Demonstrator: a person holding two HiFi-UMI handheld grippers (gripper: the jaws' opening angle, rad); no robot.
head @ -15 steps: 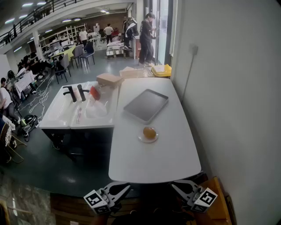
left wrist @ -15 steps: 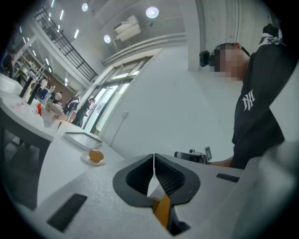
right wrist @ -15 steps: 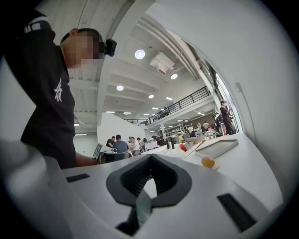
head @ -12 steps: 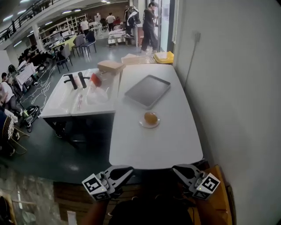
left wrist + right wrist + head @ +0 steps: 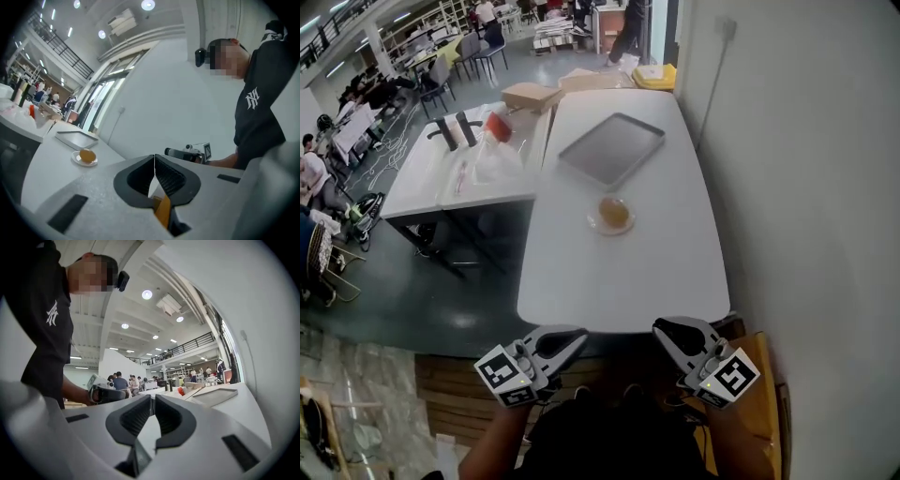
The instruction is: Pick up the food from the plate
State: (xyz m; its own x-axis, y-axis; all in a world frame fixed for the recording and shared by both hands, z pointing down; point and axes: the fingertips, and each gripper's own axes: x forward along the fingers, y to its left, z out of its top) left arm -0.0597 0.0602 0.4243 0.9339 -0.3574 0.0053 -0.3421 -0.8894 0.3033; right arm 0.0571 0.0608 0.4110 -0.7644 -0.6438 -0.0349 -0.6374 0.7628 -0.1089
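Note:
A round, orange-brown piece of food (image 5: 614, 212) lies on a small white plate (image 5: 596, 224) in the middle of the long white table (image 5: 619, 272); the left gripper view shows the food (image 5: 87, 155) far off on its plate (image 5: 78, 161). Both grippers hang below the table's near edge, close to the person's body. My left gripper (image 5: 577, 335) is shut with nothing in it, jaws touching (image 5: 154, 159). My right gripper (image 5: 660, 328) is also shut and empty (image 5: 153, 401). Each gripper points inward toward the other.
A grey tray (image 5: 612, 148) lies beyond the plate. A second white table (image 5: 459, 183) to the left carries black bottles (image 5: 447, 133), a red item and a plastic bag. Cardboard boxes (image 5: 532, 95) stand at the far end. A white wall runs along the right. People work in the background.
The head camera has tilted further down, so the table and plate have shifted up in view. Both grippers have risen slightly and drawn closer together.

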